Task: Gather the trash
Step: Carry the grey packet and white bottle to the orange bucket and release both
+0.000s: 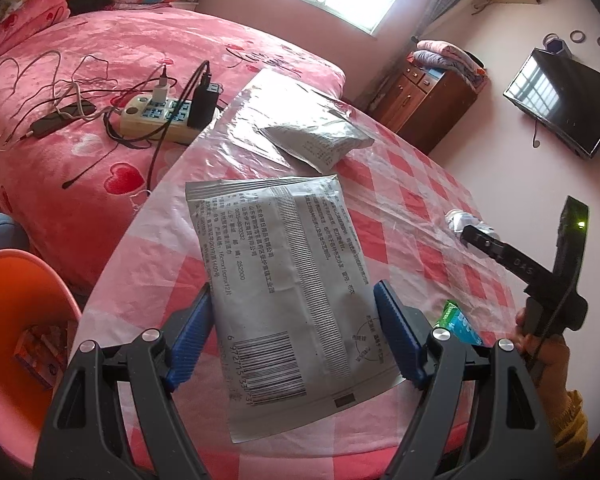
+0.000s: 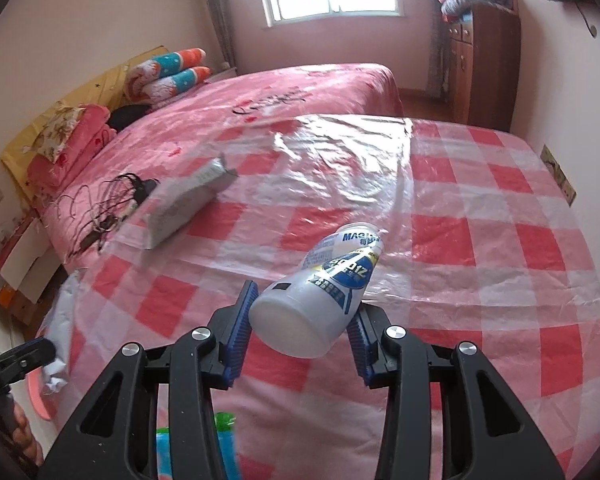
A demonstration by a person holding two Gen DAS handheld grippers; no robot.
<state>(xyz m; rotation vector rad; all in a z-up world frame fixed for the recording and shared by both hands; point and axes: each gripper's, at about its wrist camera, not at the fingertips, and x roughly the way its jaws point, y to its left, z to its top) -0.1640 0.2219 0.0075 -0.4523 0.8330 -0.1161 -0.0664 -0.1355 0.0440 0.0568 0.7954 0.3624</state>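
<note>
Your left claw [image 1: 292, 344] has the flat grey wrapper [image 1: 288, 292] pinched across its width, both blue pads on its side edges, held up off the checked counter [image 1: 420, 216]. It's thin film: weightless, floppy, slick. The far end will sag and flap, so grip nearer the middle if it starts sliding.

Your right claw [image 2: 300, 328] is clamped at a narrower gap on the small white plastic bottle [image 2: 320, 292], pads on its lower body near the base, bottle tilted with the base toward the camera and lifted clear of the counter. It looks empty: light, fairly stiff but smooth, could pivot or squirt out if squeezed hard. A hold at mid-body is safer than at the base.

Left on the counter: a second grey packet [image 1: 320, 136] at the far edge by the bed [image 1: 100, 60], and a green-blue wrapper [image 1: 460, 324] at the near edge. An orange bin [image 1: 20, 300] sits low on the left, already with some trash in it, likely the drop point.
</note>
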